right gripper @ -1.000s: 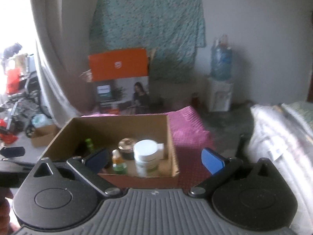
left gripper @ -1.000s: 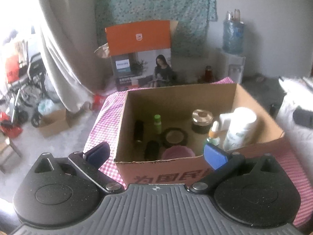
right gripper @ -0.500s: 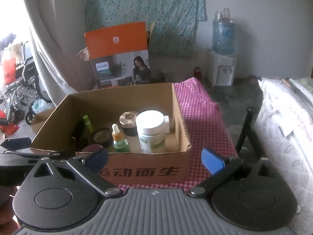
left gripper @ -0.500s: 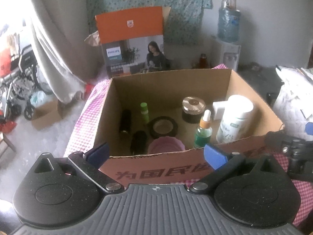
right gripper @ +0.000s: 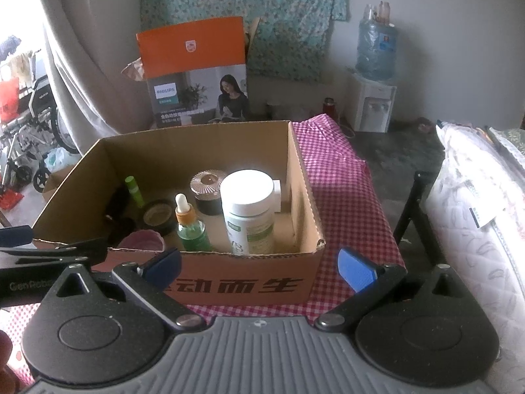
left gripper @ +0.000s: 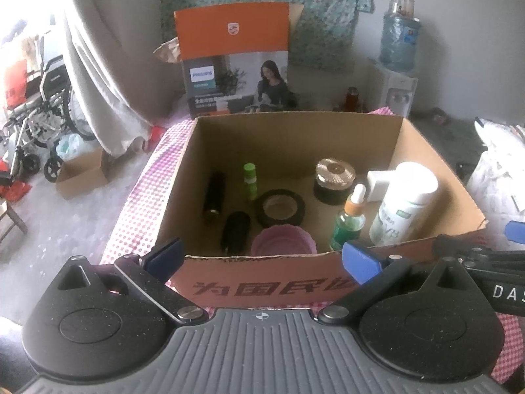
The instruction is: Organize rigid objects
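Observation:
An open cardboard box [left gripper: 262, 282] [right gripper: 246, 285] stands on a pink checked cloth [right gripper: 344, 197]. In it stand a white bottle [left gripper: 405, 203] [right gripper: 247, 210], a green dropper bottle [left gripper: 351, 220] [right gripper: 188, 226] and a gold-lidded jar [left gripper: 334, 180] [right gripper: 208, 193]. A black tape roll [left gripper: 280, 208], a pink cup [left gripper: 282, 243], a green tube [left gripper: 250, 180] and two black cylinders [left gripper: 214, 197] lie to their left. My left gripper [left gripper: 261, 258] is open at the box's near left wall. My right gripper [right gripper: 259, 269] is open at the near right corner. Both hold nothing.
An orange printed carton [left gripper: 234, 59] leans behind the box. A water dispenser [right gripper: 372, 105] stands at the back right, a wheelchair [left gripper: 36, 111] and a small carton [left gripper: 82, 172] on the floor to the left. White bedding [right gripper: 475, 213] lies to the right.
Both grippers have come closer to the box and look more steeply down into it. Each gripper's finger now shows at the edge of the other's view. Both stay open.

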`<state>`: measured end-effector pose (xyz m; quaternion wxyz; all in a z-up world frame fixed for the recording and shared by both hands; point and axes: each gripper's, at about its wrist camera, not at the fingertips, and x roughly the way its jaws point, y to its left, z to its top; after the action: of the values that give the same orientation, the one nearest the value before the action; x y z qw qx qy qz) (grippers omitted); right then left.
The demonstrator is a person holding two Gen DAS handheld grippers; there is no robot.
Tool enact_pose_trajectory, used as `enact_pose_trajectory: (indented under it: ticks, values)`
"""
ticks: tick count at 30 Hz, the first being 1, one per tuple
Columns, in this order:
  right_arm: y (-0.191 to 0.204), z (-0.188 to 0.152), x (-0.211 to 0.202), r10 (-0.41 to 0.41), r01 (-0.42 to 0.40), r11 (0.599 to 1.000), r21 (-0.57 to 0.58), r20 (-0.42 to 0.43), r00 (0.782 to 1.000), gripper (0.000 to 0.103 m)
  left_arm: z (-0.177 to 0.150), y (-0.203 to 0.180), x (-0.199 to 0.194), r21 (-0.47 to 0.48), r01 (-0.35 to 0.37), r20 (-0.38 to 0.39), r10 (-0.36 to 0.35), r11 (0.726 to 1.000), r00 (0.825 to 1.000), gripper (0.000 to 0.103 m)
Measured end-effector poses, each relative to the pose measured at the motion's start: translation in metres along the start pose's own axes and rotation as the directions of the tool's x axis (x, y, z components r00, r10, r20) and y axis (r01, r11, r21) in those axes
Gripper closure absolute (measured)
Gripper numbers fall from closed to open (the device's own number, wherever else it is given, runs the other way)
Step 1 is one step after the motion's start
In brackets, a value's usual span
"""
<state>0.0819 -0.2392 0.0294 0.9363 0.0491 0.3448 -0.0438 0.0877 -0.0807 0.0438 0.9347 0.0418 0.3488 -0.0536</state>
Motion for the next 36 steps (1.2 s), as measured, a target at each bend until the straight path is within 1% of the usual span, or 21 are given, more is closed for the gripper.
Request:
enact_pose_trajectory:
  ticks: [14, 36]
  values:
    - [0.0066, 0.0044, 0.0020, -0.013, 0.013, 0.999, -0.033, -0.006, 1.000, 0.000, -0.0004, 0.0058, 0.0010, -0.009, -0.007, -0.007, 0.007, 1.000, 1.000, 0.000]
    - [0.0101, 0.0062, 0.0004, -0.018, 0.018, 0.999, -0.041, -0.004, 1.000, 0.000, -0.0005, 0.0085, 0.0007, -0.017, -0.002, -0.009, 0.002, 1.000, 1.000, 0.000]
